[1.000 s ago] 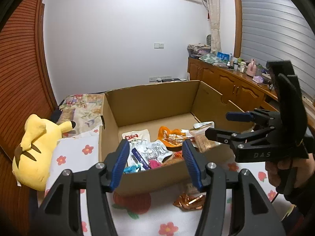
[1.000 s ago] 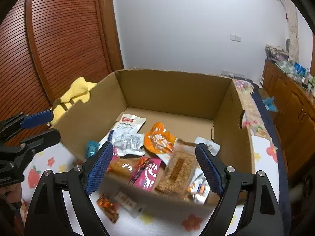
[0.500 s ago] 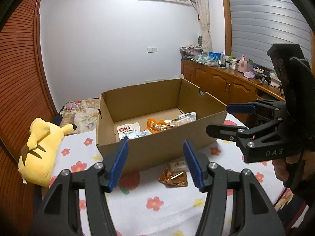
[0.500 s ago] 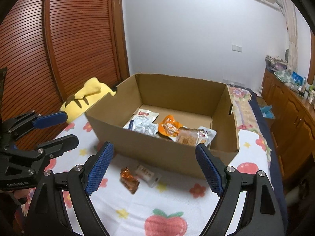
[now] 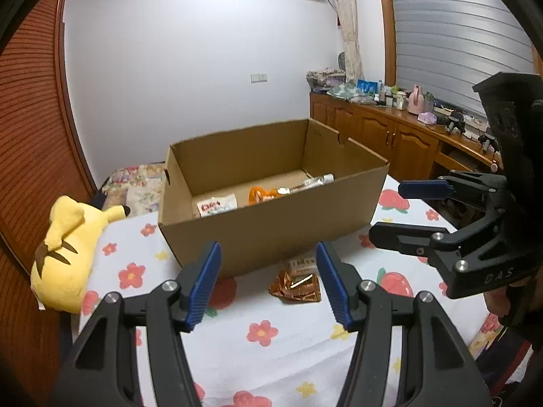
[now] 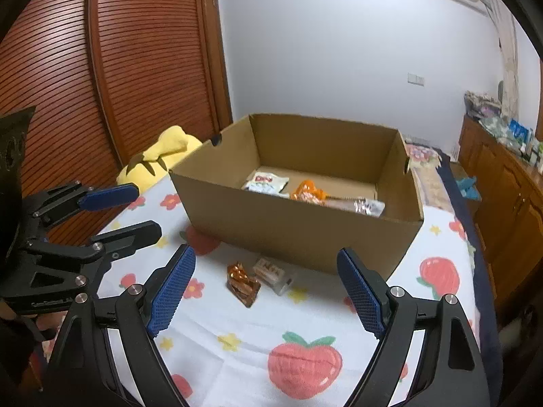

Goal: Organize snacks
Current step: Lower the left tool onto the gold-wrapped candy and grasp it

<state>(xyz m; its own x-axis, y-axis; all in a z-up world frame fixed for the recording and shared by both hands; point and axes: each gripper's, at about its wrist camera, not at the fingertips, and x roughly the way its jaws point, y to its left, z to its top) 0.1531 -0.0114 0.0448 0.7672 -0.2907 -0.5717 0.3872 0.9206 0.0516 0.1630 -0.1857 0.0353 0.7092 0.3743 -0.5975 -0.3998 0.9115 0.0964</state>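
Left gripper [image 5: 268, 281] part-open, empty; right gripper [image 6: 268, 291] wide, empty. Just beyond on flowered bed sheet [image 6: 237, 335]: copper foil snack [image 6: 242, 283] touching clear-wrapped snack [image 6: 273, 274]. Behind: cardboard box [image 6: 298, 227] holding snack packets [image 6: 268, 183]. Yellow plush [image 5: 64, 247] beside box.

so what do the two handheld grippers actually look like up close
Both the left gripper and the right gripper are matte black plastic frames with silver bolts. Each has two long fingers tipped with blue ribbed pads. The right gripper's side carries pale raised lettering.
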